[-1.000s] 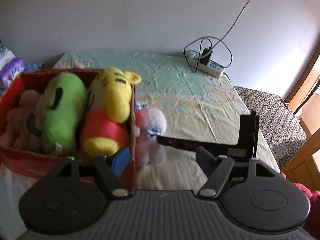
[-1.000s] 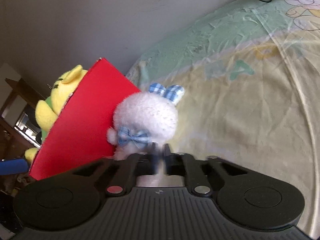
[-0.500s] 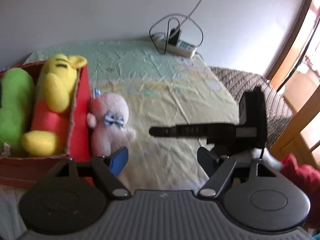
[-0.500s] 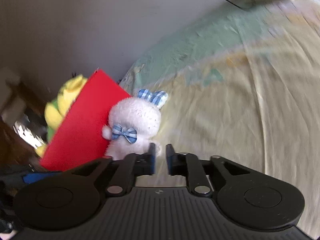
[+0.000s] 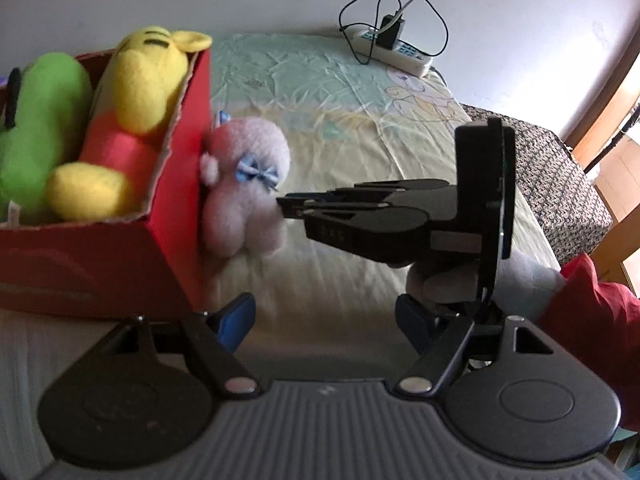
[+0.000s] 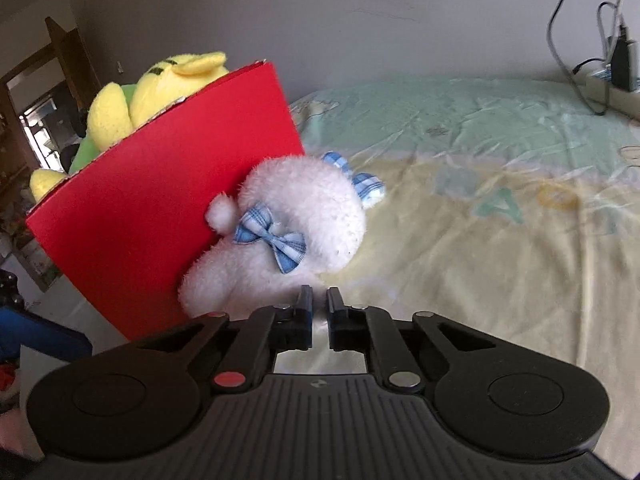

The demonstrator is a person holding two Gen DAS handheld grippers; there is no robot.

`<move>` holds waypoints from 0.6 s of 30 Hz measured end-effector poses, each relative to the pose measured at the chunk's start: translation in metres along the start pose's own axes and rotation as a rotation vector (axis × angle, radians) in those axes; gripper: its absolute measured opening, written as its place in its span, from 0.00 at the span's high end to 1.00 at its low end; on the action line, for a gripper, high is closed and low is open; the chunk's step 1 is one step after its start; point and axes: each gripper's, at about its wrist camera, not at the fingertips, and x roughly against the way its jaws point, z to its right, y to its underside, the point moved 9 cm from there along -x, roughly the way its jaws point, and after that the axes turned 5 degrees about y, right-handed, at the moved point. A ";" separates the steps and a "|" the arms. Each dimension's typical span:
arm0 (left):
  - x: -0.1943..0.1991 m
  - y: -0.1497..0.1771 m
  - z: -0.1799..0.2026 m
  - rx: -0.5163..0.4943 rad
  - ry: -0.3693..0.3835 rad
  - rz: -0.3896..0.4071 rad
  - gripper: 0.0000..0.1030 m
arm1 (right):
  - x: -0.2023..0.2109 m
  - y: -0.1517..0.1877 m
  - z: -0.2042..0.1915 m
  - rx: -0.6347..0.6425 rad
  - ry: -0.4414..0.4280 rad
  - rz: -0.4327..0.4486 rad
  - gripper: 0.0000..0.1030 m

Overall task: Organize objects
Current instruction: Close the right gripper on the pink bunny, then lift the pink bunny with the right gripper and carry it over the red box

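Change since earlier frame: left gripper (image 5: pixel 326 316) has sunk toward the bed (image 5: pixel 360 128); right gripper (image 6: pixel 319 304) has rolled level, and its fingers have drawn back off the bunny (image 6: pixel 296 216).
Left gripper state: fingers apart, nothing between them.
Right gripper state: fingers together, a thin gap showing, nothing clamped; tips just short of the bunny's underside.
Bunny location: on the bed, leaning against the outer wall of the box (image 6: pixel 168 208), ahead and left of the right gripper, ahead of the left gripper's left finger.
Done: yellow toy (image 5: pixel 132 120) and green toy (image 5: pixel 36 128) lie in the box.
Left to do: bunny is outside the box; judged the last toy to be boxed.
Next move, judged: right gripper must open before it can grip the bunny.
Obstruction: box wall stands between bunny and interior; the box looks nearly full.
Surroundings: power strip (image 5: pixel 394 50) with cables at the far edge of the bed, well apart from both grippers; red cloth (image 5: pixel 592 316) beside the left gripper's right finger.
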 end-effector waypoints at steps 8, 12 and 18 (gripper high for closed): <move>0.001 -0.009 0.018 -0.033 0.058 0.028 0.24 | 0.077 0.022 0.036 -0.125 0.002 -0.016 0.94; -0.009 -0.017 0.030 -0.046 0.109 0.023 0.24 | 0.106 0.040 0.042 -0.197 -0.023 -0.052 0.87; -0.041 -0.020 0.037 -0.060 0.130 -0.029 0.27 | 0.114 0.042 0.076 -0.555 -0.087 0.021 0.51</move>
